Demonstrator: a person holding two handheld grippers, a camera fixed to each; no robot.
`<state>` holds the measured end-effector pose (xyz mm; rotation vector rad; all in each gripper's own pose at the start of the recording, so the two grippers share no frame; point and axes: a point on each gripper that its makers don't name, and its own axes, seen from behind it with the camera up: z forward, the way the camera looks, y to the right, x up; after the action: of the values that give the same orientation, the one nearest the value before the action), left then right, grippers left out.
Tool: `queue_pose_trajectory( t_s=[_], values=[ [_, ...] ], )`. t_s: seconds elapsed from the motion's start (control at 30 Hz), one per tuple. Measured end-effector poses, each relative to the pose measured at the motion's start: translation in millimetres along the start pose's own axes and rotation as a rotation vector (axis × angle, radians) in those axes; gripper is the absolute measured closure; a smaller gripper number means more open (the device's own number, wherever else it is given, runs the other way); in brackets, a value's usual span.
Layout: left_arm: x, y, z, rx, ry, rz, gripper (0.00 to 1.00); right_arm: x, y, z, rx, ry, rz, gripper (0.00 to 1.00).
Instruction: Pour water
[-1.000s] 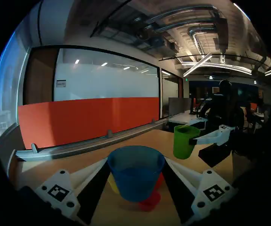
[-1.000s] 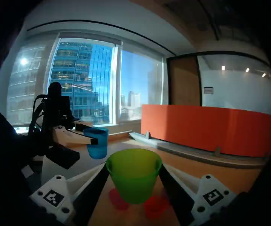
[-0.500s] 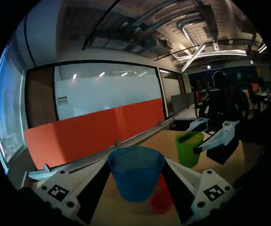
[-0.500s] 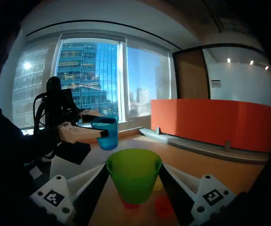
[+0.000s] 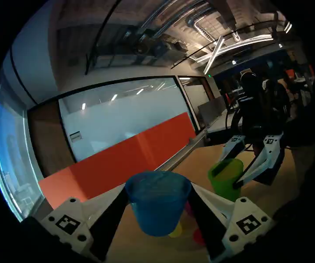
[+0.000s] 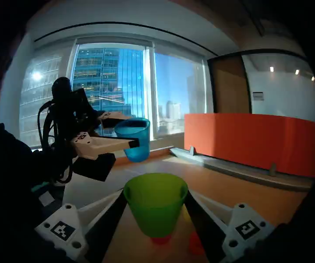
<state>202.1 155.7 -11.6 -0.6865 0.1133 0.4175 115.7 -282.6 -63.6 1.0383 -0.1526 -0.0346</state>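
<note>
Squeezed a see-through blue plastic cup (image 5: 158, 210) between the two white fingers of the left gripper (image 5: 158, 189). Pressed on it from both sides, just under the rim. Sat right in the middle between the fingers, open end up. Could not tell how much water was inside.

Squeezed a see-through green plastic cup (image 6: 156, 208) the same way in the right gripper (image 6: 156, 193). Pressed both white fingers tight on its sides, with the open end up.

In the right gripper view, saw the blue plastic cup up high and to the left of the green plastic cup, well apart from it and not touching. Held up in the air there, over the light brown wooden table (image 6: 245, 193). In the left gripper view, saw the green plastic cup lower down on the right, pinched between its own two fingers.

Under the cups, spotted some little round things on the table, a yellow spot (image 5: 175, 230) and a red spot (image 5: 197, 236). Could not tell what they were.

Behind it all, saw a long orange wall panel (image 6: 262, 140) and a big window with tall blue glass buildings (image 6: 109, 87) outside.
</note>
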Motion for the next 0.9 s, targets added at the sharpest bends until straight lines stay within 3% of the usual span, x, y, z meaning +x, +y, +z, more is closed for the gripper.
queue_pose_trajectory(
  t_s=[0.47,0.9],
  values=[
    [23.8,-6.2,7.0,0.023,0.002,0.192,0.12,-6.2,-13.0,10.3,0.040,-0.012,-0.009,0.09],
    [46.6,-1.1,8.2,0.026,0.011,0.350,0.12,-5.1,-23.2,20.1,0.069,-0.006,-0.014,0.09]
  ],
)
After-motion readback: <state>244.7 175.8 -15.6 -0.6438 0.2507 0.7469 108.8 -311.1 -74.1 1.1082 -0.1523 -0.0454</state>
